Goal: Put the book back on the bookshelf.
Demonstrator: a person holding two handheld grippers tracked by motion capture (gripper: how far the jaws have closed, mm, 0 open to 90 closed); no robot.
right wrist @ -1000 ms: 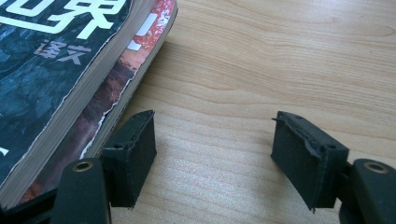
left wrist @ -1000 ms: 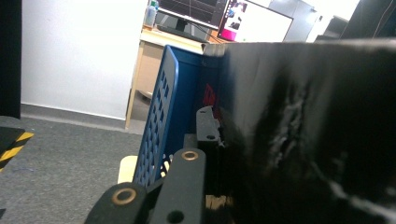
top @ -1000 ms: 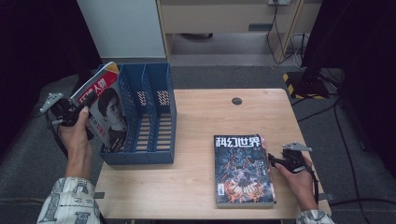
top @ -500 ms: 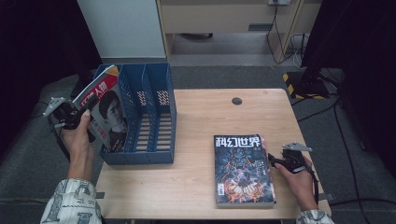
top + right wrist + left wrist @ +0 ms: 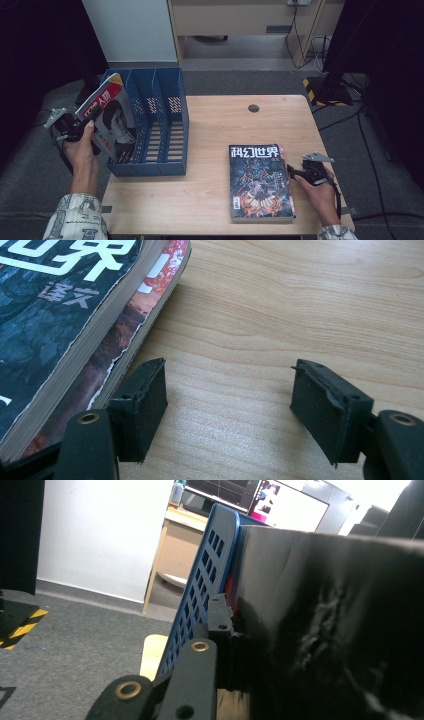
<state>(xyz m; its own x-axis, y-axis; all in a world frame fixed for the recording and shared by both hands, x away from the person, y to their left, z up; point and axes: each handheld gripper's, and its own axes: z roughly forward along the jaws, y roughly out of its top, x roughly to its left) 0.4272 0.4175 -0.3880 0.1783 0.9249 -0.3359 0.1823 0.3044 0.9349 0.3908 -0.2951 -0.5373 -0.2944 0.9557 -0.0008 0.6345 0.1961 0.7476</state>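
At the near right, the right gripper (image 5: 296, 173) rests on the pale wooden table (image 5: 210, 210), jaws apart and empty, beside the stacked dark-covered magazines (image 5: 260, 182). Farther left, the left gripper (image 5: 79, 129) clamps a red-and-black portrait magazine (image 5: 112, 122), seemingly tilted inside the blue slotted plastic file rack (image 5: 167, 117).

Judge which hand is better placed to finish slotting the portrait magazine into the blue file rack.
Left. The left gripper is shut on the portrait magazine, tilted over the blue file rack's leftmost slot. The right gripper rests open on the table beside the stacked magazines, far from the rack.
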